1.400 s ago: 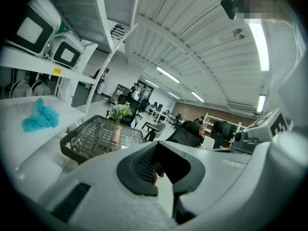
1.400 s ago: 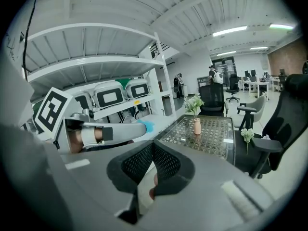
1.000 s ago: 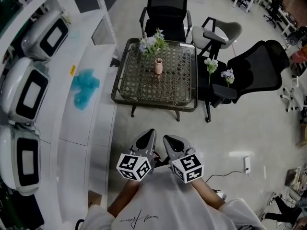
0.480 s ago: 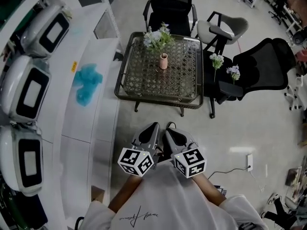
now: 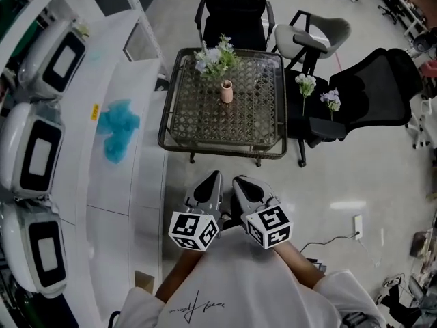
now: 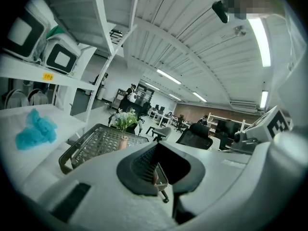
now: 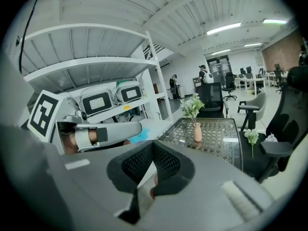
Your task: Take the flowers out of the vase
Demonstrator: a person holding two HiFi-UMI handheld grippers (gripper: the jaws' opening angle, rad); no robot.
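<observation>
Left gripper (image 5: pixel 214 176) and right gripper (image 5: pixel 238 180) are both pressed together with nothing between them, side by side at our waist. At 12 o'clock, well apart, the pink vase (image 5: pixel 226 91) is on the wicker table (image 5: pixel 179 130) with the flower bunch (image 5: pixel 216 56) standing in it (two loose sprigs (image 5: pixel 305 82) at 1 o'clock by the black chair (image 5: pixel 372 91)). We'd close in first and spread one gripper. Then pinch the stems low, steady the vase with the other and lift straight up.
</observation>
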